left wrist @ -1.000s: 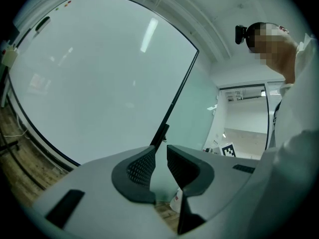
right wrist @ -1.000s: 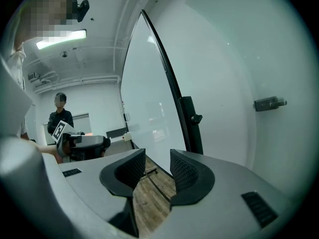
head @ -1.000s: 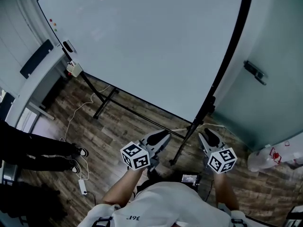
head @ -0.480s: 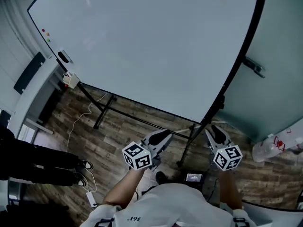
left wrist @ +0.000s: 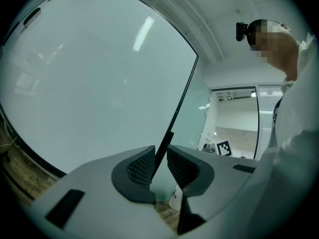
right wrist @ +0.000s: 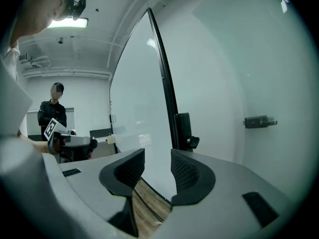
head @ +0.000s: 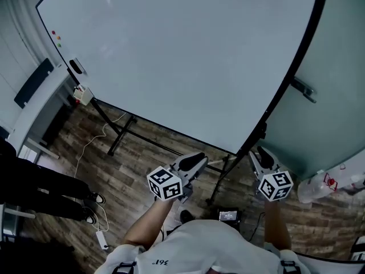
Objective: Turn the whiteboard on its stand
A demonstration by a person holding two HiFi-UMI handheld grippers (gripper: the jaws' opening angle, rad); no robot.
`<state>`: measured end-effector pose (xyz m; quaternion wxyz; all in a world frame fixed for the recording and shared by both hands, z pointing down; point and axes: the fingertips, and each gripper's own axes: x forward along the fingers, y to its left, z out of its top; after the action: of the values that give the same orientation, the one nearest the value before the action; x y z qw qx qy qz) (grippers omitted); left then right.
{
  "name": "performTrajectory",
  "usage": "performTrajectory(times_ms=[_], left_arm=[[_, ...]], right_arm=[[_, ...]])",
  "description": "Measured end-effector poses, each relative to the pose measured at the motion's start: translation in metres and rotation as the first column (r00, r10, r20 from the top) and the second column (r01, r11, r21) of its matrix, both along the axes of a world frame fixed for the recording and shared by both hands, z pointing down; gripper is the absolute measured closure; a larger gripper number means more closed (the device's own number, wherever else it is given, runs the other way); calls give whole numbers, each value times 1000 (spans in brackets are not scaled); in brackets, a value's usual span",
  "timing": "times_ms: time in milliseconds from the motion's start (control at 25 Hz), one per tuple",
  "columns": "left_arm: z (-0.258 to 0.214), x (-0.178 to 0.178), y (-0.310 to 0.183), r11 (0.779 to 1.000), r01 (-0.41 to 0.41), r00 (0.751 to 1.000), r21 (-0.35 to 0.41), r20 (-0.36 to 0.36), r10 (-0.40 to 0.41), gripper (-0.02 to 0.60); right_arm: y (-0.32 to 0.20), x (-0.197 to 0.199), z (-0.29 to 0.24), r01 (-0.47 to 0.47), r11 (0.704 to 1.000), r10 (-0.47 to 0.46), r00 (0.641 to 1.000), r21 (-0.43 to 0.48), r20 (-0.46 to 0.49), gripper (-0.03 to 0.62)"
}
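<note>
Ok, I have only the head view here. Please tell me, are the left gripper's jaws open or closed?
Observer: Open. In the left gripper view the left gripper has its jaws apart, and the whiteboard frame shows beyond the gap.
Operator: And the right one?
Observer: The right gripper is open too, with nothing between its jaws.
Operator: What is in front of it?
Observer: A clamp knob on the board's dark edge, just above the jaws in the right gripper view.

Cool, even light is recorded. A lamp streak (left wrist: 143, 33) is reflected on the whiteboard (left wrist: 89, 83) above the left tongs (left wrist: 159, 159); fisheye edges are vignetted.
</note>
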<state>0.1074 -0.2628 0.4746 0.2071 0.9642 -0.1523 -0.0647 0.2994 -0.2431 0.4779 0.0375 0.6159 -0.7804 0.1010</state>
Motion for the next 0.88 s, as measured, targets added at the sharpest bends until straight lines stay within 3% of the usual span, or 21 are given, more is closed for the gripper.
performTrajectory(times_ms=[400, 880], left_arm=[[-11, 47, -17, 999, 21, 1000, 30, 16, -21, 520], [-14, 85, -32, 999, 34, 998, 36, 42, -35, 520]], right_arm=[[-37, 23, -24, 123, 990, -120, 991, 61, -56, 339], [-73, 31, -20, 188, 981, -180, 974, 48, -139, 321]])
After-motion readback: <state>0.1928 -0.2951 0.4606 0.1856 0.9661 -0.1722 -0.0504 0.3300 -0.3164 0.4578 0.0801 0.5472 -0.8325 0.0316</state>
